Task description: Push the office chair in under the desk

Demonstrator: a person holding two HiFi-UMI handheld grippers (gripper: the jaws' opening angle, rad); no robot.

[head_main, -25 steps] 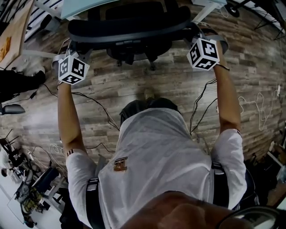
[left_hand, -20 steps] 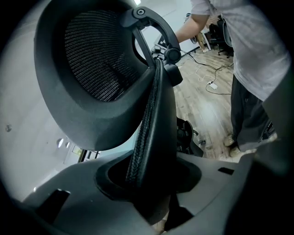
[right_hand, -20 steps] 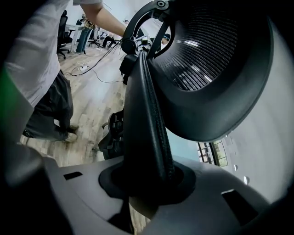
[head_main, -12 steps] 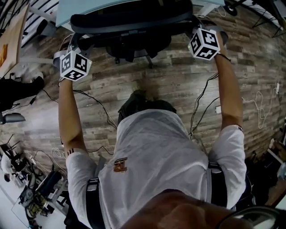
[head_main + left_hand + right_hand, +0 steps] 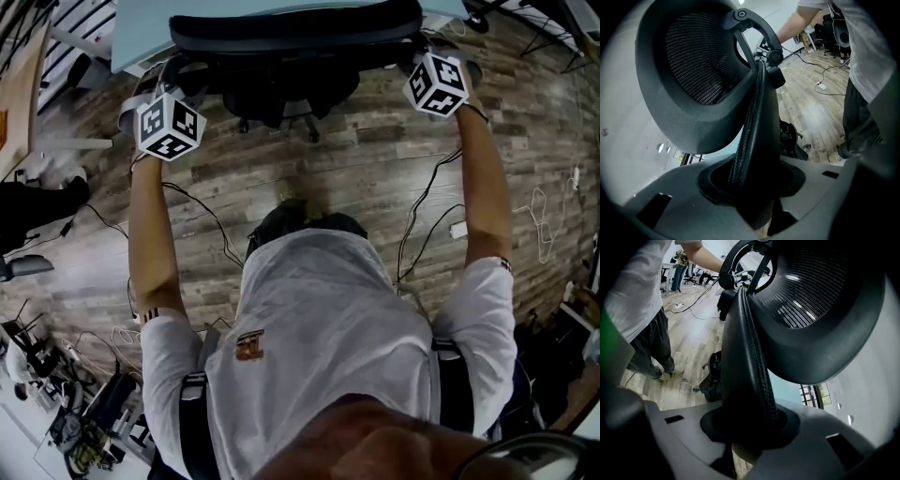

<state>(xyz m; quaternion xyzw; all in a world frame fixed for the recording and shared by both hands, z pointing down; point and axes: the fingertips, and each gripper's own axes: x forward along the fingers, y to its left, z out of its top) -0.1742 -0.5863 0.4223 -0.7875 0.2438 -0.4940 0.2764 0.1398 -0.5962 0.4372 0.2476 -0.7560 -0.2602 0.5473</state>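
Person: stands behind both grippers, white-shirted torso [image 5: 328, 309] nearest the head camera, both bare arms stretched forward.
Left gripper [image 5: 754, 192]: jaws clamped on the left side rim of the office chair [image 5: 295, 33] backrest; the dark padded edge runs straight up out of the gap between them.
Right gripper [image 5: 750, 427]: jaws clamped likewise on the right side rim of the same backrest, the seamed edge filling the gap.
Marker cubes: the left one [image 5: 170, 125] and the right one [image 5: 437, 84] sit just behind the jaws, one at each end of the backrest.
Backrest mesh [image 5: 698, 61]: curves away above and inboard of the left jaws, framed by a thick black rim.
Chair base [image 5: 281, 98]: black legs and castors below and between the two sets of jaws, on the floor.
Counter [image 5: 141, 28]: pale blue top just beyond the jaws; the backrest lies along its near edge, and the seat seems to be underneath, though the head view does not show it.
Floor [image 5: 375, 178]: grey-brown wood planks beneath the jaws.
Cables [image 5: 422, 216]: loose strands trail across the planks behind the jaws, near the person's feet.
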